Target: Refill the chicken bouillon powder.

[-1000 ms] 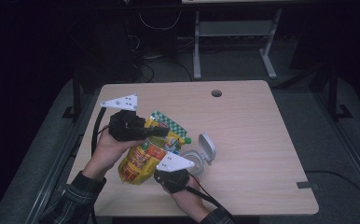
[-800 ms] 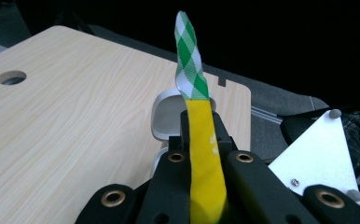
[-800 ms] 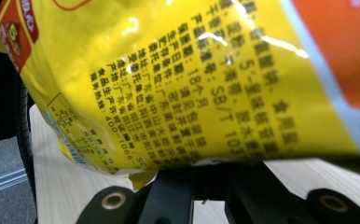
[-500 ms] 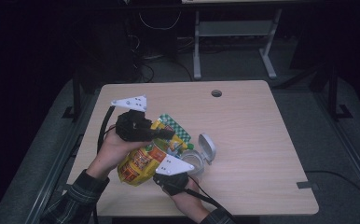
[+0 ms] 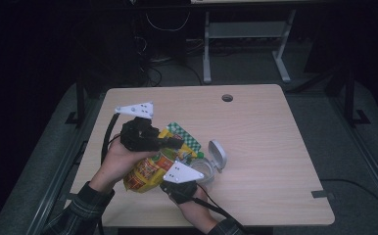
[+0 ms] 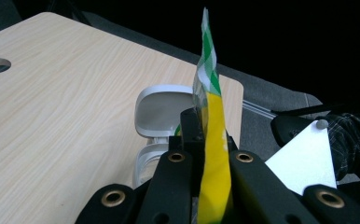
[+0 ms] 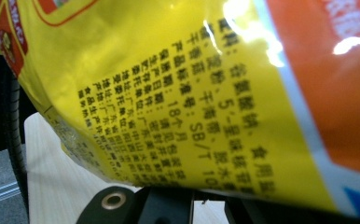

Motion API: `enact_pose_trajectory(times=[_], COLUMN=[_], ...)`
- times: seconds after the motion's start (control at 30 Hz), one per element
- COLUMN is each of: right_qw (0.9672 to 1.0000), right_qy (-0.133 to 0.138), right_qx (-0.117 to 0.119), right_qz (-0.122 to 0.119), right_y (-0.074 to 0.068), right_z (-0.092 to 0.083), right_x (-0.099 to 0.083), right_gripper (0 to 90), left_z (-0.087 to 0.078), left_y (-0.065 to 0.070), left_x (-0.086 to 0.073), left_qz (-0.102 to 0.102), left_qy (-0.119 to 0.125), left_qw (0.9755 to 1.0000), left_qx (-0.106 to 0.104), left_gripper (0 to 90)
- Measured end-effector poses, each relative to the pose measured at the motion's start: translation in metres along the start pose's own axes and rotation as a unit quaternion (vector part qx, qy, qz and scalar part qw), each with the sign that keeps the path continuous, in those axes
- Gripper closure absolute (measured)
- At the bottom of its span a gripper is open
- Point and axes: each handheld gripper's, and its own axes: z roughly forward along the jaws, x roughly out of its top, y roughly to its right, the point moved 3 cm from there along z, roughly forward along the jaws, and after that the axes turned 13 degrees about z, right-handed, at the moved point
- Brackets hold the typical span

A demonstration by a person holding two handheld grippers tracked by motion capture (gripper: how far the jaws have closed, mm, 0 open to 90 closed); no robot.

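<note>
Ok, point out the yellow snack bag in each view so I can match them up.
High view: yellow snack bag lower left, between both hands.
Left gripper view: its edge centre, upright between the jaws.
Right gripper view: its printed side close up.
Shared landmark: the wooden table.

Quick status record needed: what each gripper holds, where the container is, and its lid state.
left gripper: shut on the green-checked top edge of the yellow snack bag, seen edge-on between its fingers
right gripper: state not visible; bag's printed back fills the space just above its fingers
bag: lifted, tilted over the container
clear container: on the table, beside the bag's top
container lid: hinged open, standing up
</note>
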Motion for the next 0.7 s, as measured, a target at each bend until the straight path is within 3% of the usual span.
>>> enact_pose_trajectory(times=[0.3, 0.7], right_qw=[0.9998, 0.9992], right_qy=[0.009, 0.015], right_qx=[0.016, 0.036], right_qz=[-0.009, 0.012], right_y=[-0.005, -0.002], right_z=[0.0, 0.0], right_x=[-0.003, -0.007], right_gripper=[89.8, 89.8], left_z=[0.006, 0.02], left_y=[-0.003, -0.009], left_x=[0.0, 0.0], left_qz=[-0.017, -0.034], left_qy=[-0.026, -0.062], left_qw=[0.9995, 0.9974], left_qx=[0.007, 0.015], left_gripper=[90.0, 90.0])
